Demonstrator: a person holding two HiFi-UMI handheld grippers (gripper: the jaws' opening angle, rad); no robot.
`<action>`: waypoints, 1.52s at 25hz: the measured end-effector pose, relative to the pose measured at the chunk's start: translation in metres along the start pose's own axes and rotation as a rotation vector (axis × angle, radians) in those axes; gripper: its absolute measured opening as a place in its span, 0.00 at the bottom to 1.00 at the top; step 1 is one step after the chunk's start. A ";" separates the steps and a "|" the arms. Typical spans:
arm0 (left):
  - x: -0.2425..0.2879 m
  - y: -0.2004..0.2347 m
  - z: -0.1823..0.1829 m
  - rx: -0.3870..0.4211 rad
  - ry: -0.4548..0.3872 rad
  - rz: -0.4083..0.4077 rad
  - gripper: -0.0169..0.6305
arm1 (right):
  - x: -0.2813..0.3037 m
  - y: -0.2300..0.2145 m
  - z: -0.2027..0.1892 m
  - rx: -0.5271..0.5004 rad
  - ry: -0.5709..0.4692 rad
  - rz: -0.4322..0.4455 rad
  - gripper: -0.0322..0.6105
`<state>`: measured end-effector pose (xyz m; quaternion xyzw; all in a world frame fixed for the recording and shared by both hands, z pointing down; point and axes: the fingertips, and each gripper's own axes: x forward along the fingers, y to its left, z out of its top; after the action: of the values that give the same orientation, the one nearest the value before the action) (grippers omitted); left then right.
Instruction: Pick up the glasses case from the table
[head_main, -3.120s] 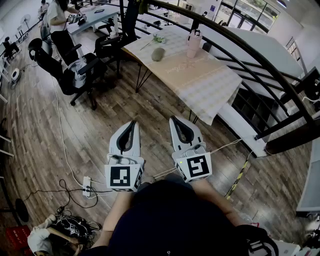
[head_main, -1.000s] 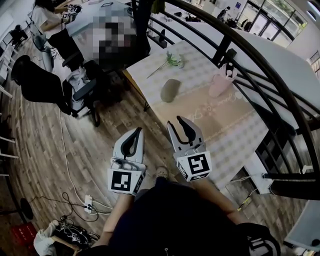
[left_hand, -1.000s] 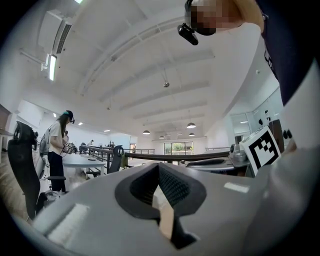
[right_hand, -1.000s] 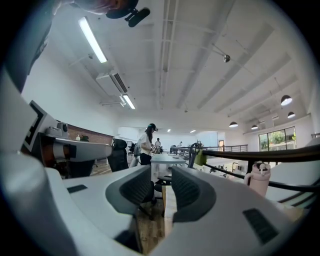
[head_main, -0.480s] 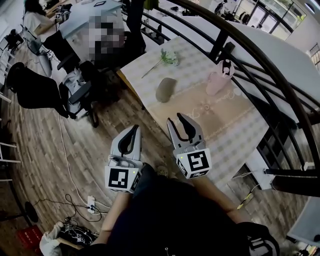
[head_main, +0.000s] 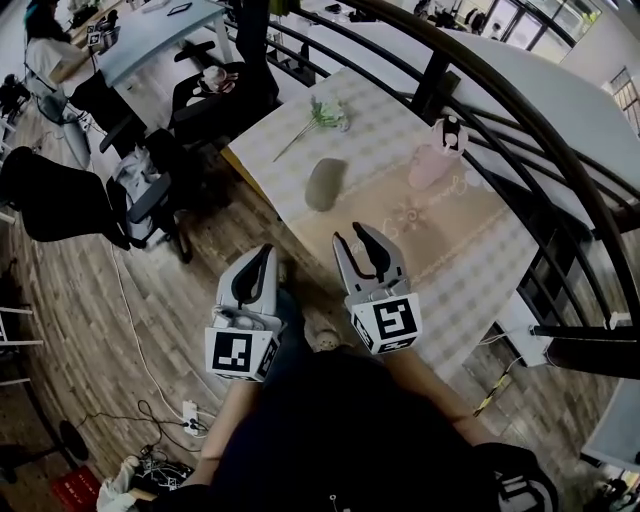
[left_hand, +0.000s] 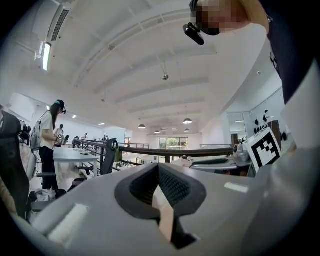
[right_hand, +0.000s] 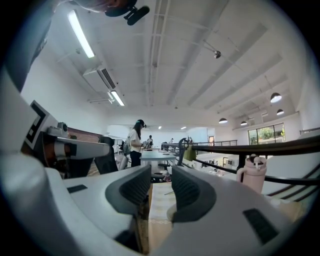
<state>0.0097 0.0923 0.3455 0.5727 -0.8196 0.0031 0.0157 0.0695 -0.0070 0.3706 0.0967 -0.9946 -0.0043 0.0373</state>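
table (head_main: 385, 125): checked cloth | glasses case (head_main: 323, 184): lying flat, long axis near-to-far

Pink bottle (head_main: 437, 160) sits toward the far right of the checkered tablecloth (head_main: 470, 250), with a flower sprig (head_main: 320, 118) at its far left corner. A black railing (head_main: 520, 110) curves past on the right. Black office chairs (head_main: 60, 200) are off left on the wood floor (head_main: 90, 320), and there's a power strip (head_main: 190, 413) near left.

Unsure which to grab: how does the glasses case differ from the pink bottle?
The glasses case is grey-green, the pink bottle pink. The glasses case lies flat and low; the pink bottle stands upright and taller. Both rest on the table.
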 end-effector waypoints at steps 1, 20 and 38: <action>0.008 0.004 0.001 0.001 0.002 -0.013 0.04 | 0.006 -0.004 0.000 0.002 0.001 -0.014 0.20; 0.201 0.110 -0.006 -0.013 0.071 -0.482 0.04 | 0.177 -0.079 -0.018 0.081 0.092 -0.382 0.20; 0.262 0.131 -0.034 -0.074 0.145 -0.750 0.04 | 0.190 -0.101 -0.051 0.140 0.230 -0.695 0.20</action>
<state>-0.2023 -0.1083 0.3892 0.8301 -0.5495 0.0081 0.0946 -0.0934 -0.1425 0.4333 0.4308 -0.8896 0.0622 0.1382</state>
